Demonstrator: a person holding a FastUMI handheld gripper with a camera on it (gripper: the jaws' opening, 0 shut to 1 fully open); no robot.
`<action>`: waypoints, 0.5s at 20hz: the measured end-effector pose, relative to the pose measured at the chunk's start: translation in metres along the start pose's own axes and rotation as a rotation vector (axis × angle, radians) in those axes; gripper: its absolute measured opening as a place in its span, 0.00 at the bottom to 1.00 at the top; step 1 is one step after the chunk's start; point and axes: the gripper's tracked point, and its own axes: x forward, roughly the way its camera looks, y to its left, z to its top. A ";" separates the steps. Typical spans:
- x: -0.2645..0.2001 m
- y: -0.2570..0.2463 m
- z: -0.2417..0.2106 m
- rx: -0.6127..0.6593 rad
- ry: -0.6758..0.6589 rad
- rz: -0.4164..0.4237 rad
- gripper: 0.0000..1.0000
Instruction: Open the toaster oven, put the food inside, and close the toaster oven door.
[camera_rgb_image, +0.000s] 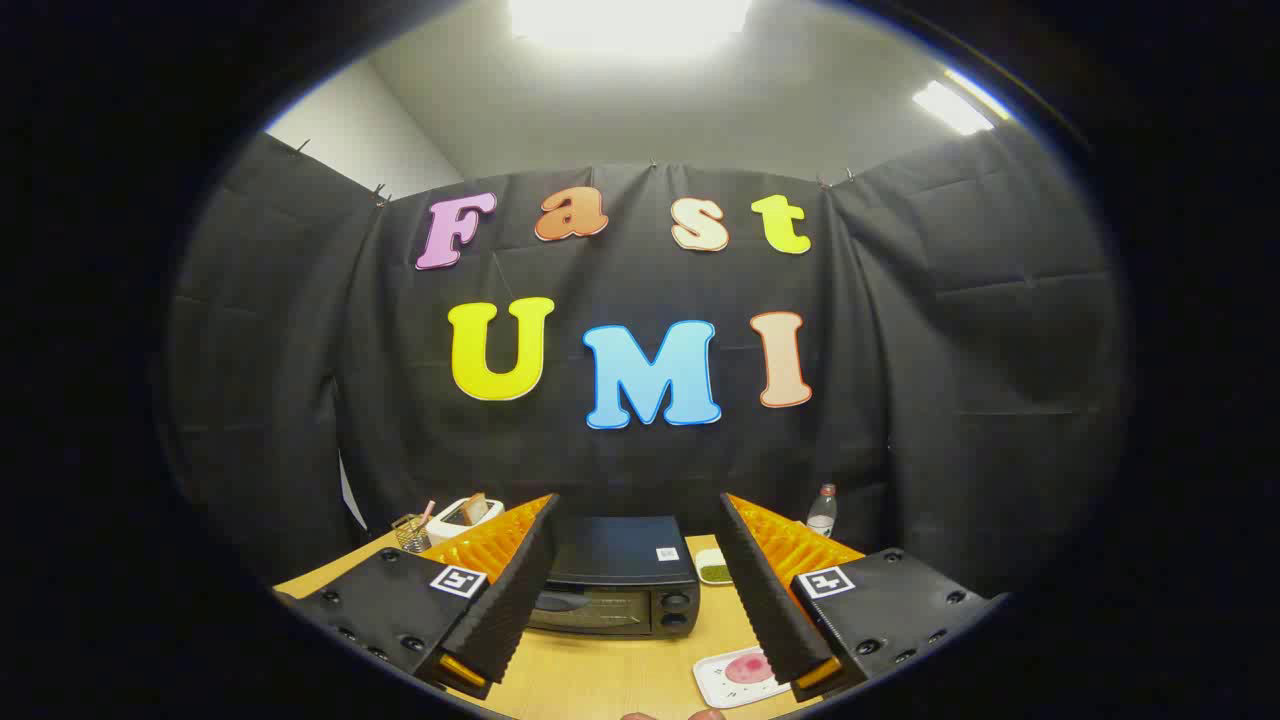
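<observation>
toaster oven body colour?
Black toaster oven, door shut, seen between the open tool fingers in the gripper view.

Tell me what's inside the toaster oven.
Cannot tell: the toaster oven door is closed and its window dark. The food sits on a tray outside, beside the open tool.

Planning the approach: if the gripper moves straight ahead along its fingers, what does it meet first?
Probably the black toaster oven, door shut, on the wooden table; it sits between and beyond the open gripper fingers. Depth is unclear.
</observation>
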 end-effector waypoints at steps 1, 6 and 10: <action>0.000 0.004 0.001 -0.003 -0.003 0.004 0.97; -0.001 0.013 0.000 -0.007 -0.012 0.004 0.97; 0.000 0.015 -0.004 -0.023 -0.001 0.020 0.97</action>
